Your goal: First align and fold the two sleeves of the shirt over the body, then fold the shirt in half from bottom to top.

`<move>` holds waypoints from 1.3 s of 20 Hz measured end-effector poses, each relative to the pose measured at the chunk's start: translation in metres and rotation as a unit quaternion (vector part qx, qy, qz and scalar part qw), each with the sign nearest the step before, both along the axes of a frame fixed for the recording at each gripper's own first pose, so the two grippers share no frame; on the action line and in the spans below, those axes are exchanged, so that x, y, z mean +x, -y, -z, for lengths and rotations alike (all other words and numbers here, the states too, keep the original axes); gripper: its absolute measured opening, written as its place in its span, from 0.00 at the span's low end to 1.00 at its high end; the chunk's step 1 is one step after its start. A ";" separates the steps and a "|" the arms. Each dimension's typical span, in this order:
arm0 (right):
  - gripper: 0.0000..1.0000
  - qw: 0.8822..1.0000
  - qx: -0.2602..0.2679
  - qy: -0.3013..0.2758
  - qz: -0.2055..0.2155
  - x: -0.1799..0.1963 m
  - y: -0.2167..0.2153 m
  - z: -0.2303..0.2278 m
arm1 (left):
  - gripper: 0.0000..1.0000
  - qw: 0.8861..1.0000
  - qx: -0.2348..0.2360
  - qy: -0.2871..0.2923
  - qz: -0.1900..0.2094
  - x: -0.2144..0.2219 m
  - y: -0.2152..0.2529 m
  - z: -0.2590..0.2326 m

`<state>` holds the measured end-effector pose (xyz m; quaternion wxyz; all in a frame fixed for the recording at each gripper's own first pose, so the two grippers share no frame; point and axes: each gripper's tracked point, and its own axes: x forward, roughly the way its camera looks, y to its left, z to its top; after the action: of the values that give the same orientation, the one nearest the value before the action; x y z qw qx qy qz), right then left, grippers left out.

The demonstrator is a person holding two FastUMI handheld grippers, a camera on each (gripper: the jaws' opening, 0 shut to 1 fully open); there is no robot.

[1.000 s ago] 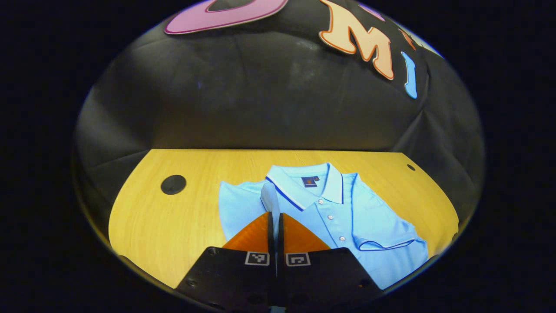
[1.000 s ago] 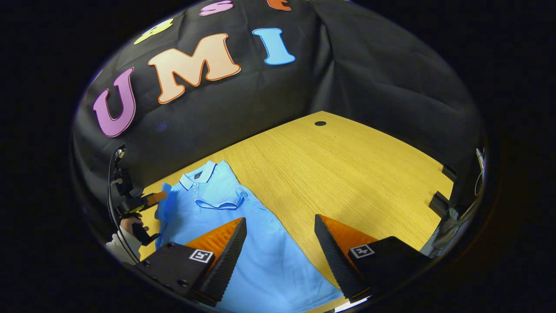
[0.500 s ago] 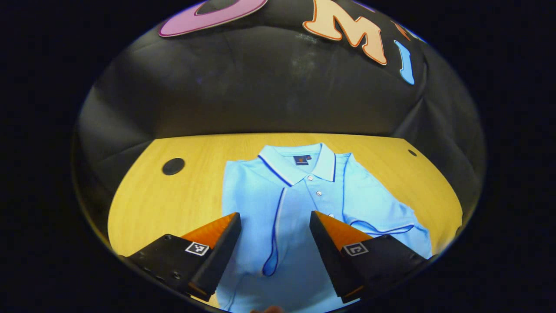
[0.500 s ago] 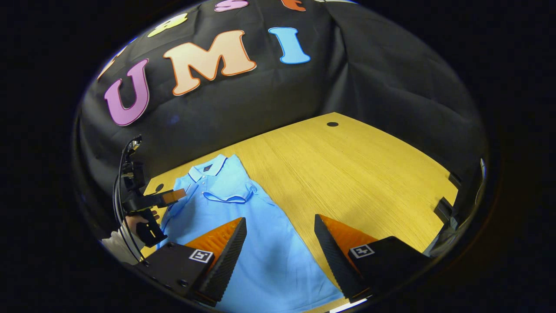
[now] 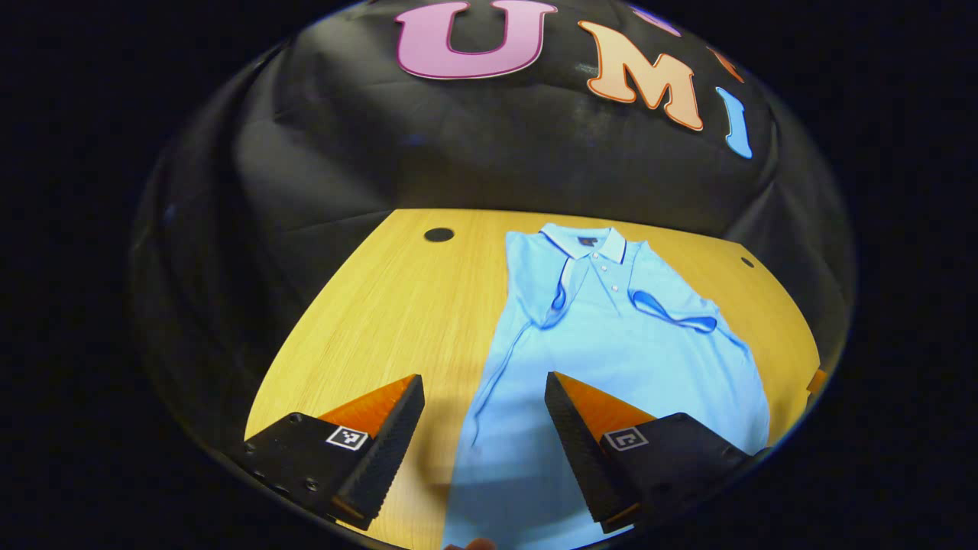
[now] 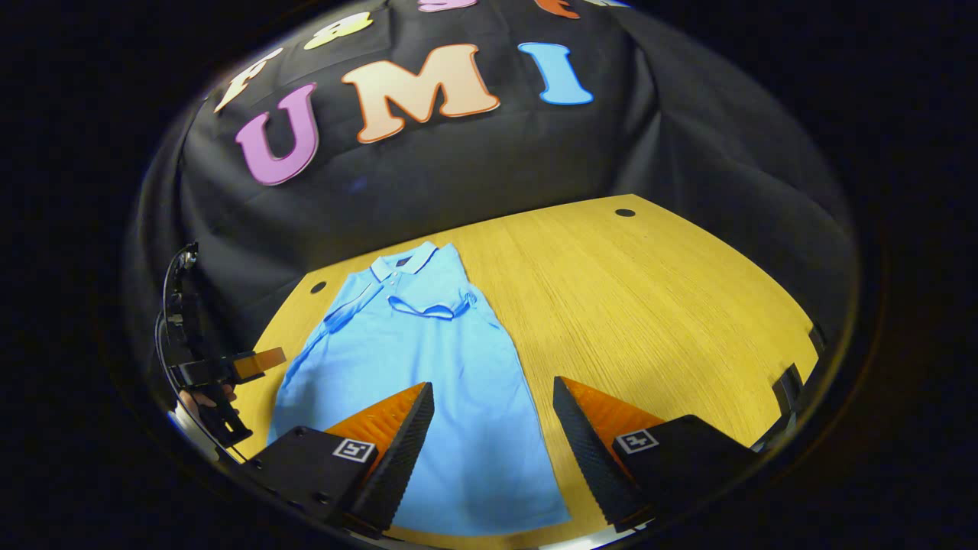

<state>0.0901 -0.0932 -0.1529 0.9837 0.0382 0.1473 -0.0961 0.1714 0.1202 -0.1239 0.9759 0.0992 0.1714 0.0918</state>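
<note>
Both sleeves [image 5: 672, 312] folded; shirt [image 6: 428, 382] hem cut off.

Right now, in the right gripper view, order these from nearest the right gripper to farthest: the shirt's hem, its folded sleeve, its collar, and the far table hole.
From the right gripper:
1. Hem, just below and between the open fingers.
2. Folded sleeve, up the shirt, across the chest.
3. Collar, at the shirt's far end, near the wall.
4. Table hole, far right corner of the table.
</note>
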 end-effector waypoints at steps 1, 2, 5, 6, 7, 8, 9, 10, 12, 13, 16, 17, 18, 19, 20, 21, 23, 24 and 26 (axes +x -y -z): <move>0.98 1.000 -0.006 -0.006 -0.014 -0.005 -0.004 0.007 | 0.96 1.000 -0.001 0.000 -0.010 -0.023 -0.001 0.009; 0.98 1.000 -0.011 -0.010 -0.027 -0.010 -0.007 0.014 | 0.96 1.000 -0.002 0.000 -0.017 -0.043 -0.003 0.017; 0.98 0.998 -0.028 -0.027 -0.052 -0.026 -0.009 0.039 | 0.95 0.999 0.004 -0.006 -0.045 -0.092 -0.010 0.045; 0.98 0.997 -0.028 -0.032 -0.058 -0.030 -0.010 0.047 | 0.96 0.999 0.001 -0.008 -0.050 -0.104 -0.011 0.052; 0.98 0.997 -0.029 -0.038 -0.059 -0.036 -0.010 0.057 | 0.96 0.999 -0.004 -0.009 -0.054 -0.116 -0.010 0.058; 0.98 0.997 -0.030 -0.043 -0.059 -0.042 -0.009 0.064 | 0.96 0.998 -0.008 -0.010 -0.054 -0.125 -0.008 0.064; 0.98 0.997 -0.031 -0.046 -0.056 -0.047 -0.006 0.070 | 0.96 0.998 -0.011 -0.013 -0.054 -0.134 -0.007 0.070; 0.98 0.997 -0.034 -0.049 -0.050 -0.052 -0.001 0.075 | 0.96 0.999 -0.012 -0.013 -0.051 -0.139 -0.004 0.075; 0.98 0.996 -0.036 -0.058 -0.049 -0.060 0.002 0.087 | 0.95 0.999 -0.016 -0.016 -0.042 -0.146 0.002 0.084; 0.98 0.996 -0.034 -0.063 -0.049 -0.064 0.004 0.093 | 0.96 0.999 -0.018 -0.020 -0.042 -0.149 0.003 0.091; 0.98 0.996 -0.033 -0.070 -0.049 -0.071 0.006 0.102 | 0.95 0.998 -0.020 -0.028 -0.045 -0.156 0.006 0.103; 0.98 0.995 -0.032 -0.074 -0.050 -0.074 0.005 0.107 | 0.96 0.998 -0.016 -0.030 -0.047 -0.158 0.006 0.107; 0.98 0.995 -0.030 -0.075 -0.052 -0.076 0.004 0.108 | 0.96 0.999 -0.013 -0.024 -0.046 -0.158 0.007 0.107; 0.98 0.995 -0.028 -0.077 -0.054 -0.078 0.001 0.111 | 0.97 0.999 -0.014 -0.023 -0.044 -0.158 0.010 0.107; 0.98 0.995 -0.026 -0.080 -0.057 -0.080 -0.001 0.114 | 0.97 0.999 -0.013 -0.023 -0.045 -0.158 0.011 0.109; 0.98 0.994 -0.024 -0.085 -0.059 -0.081 -0.004 0.120 | 0.97 0.999 -0.012 -0.020 -0.043 -0.158 0.012 0.108; 0.98 0.994 -0.035 -0.084 -0.064 -0.082 -0.009 0.124 | 0.98 0.999 -0.013 -0.017 -0.041 -0.158 0.016 0.109; 0.99 0.993 -0.039 -0.089 -0.069 -0.083 -0.015 0.126 | 0.98 0.999 -0.011 -0.018 -0.039 -0.157 0.019 0.110; 0.93 0.992 -0.054 -0.082 -0.080 -0.083 -0.024 0.128 | 0.96 0.999 -0.010 -0.017 -0.034 -0.157 0.023 0.112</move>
<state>0.0074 -0.0694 -0.2806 0.9733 -0.0350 0.2250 -0.0280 0.0142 0.0968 -0.2359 0.9699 0.0854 0.1927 0.1220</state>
